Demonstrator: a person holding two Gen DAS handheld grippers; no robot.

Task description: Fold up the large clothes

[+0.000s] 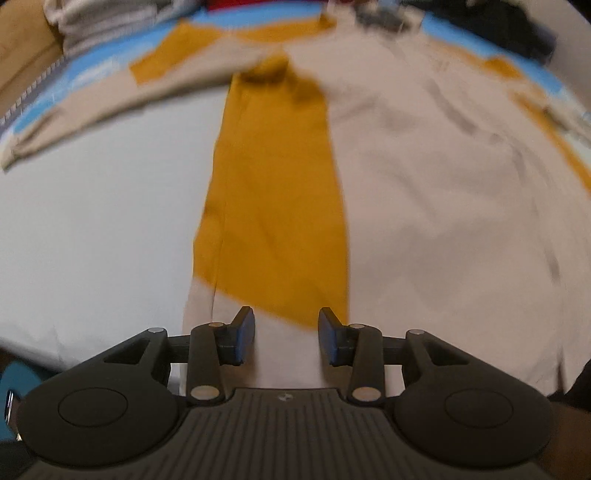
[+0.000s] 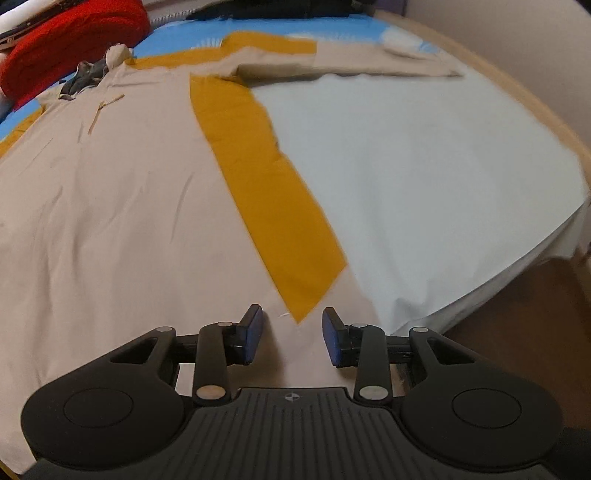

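Beige/mustard garment [image 2: 122, 184] lies flat on white sheet [image 2: 424, 177], L gripper [image 1: 286, 334] & R gripper [image 2: 292, 334] both spread, empty, over its near hem, bare sheet either side.

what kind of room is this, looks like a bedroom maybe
Probably a bedroom: a beige and mustard garment lies spread on a white sheet over a bed-like surface, with a red bundle and folded clothes piled behind.
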